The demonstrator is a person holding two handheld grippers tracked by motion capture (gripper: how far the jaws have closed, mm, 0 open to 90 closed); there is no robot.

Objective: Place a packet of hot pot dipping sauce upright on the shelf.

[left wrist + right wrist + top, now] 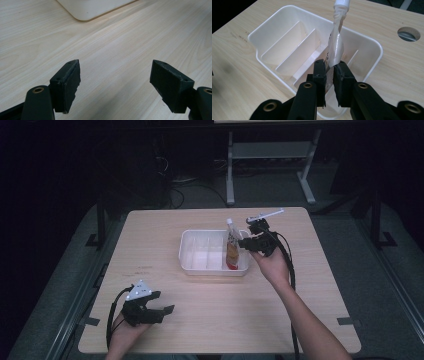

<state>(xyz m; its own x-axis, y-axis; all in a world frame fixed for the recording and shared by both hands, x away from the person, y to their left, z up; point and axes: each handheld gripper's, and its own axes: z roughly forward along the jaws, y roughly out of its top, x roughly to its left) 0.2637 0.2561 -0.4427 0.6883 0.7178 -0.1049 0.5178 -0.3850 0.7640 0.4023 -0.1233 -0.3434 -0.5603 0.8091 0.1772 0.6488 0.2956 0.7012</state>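
- Right gripper (329, 75) sits low centre of its own view, jaws nearly together around the squeeze bottle (336, 46), pads looking to pinch its lower body.
- The bottle stands in the right-end compartment of the white tray (186, 251), centre of the high view, leaning on the wall.
- Left gripper (167, 310), lower left, is spread wide on nothing, over bare table (120, 45).
- Risk: the soft, tall bottle could tip or topple out if the pads let go crooked.

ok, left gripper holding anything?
No. In the left gripper view the left gripper has its jaws wide apart over the bare wooden table, with nothing between them.
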